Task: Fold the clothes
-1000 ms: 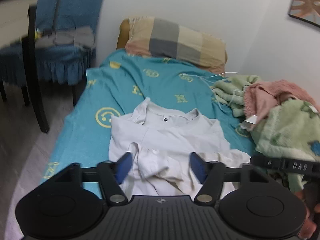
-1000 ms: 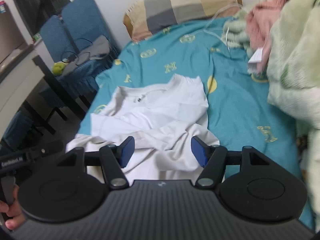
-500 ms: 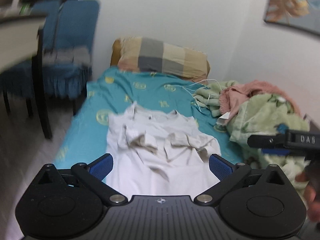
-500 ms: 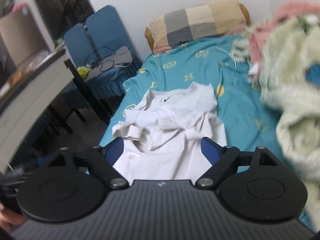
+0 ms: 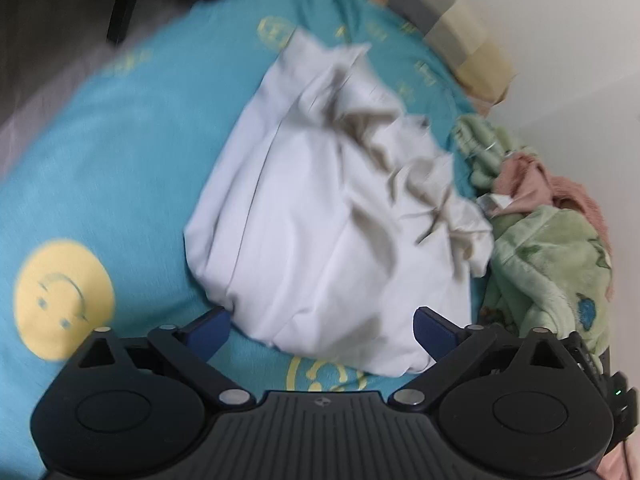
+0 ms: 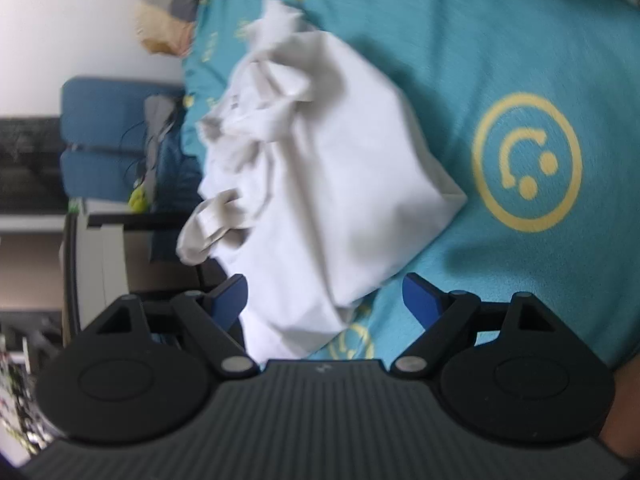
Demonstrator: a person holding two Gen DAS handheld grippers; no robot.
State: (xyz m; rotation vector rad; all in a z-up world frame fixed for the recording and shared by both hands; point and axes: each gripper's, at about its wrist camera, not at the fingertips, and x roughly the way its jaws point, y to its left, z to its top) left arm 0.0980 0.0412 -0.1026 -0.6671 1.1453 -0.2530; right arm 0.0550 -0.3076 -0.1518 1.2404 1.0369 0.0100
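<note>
Below, white shirt (image 5: 320,216) on teal bedsheet (image 5: 120,152), left tongs (image 5: 322,330) wide, right tongs (image 6: 324,300) wide, tilted, both empty.

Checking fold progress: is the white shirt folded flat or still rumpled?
Partly folded: the white shirt has sleeves bunched across its middle, hem unfolded near open left tongs.

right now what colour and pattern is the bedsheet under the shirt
Teal bedsheet with yellow smiley faces and logo prints, clearest in the right wrist view.
</note>
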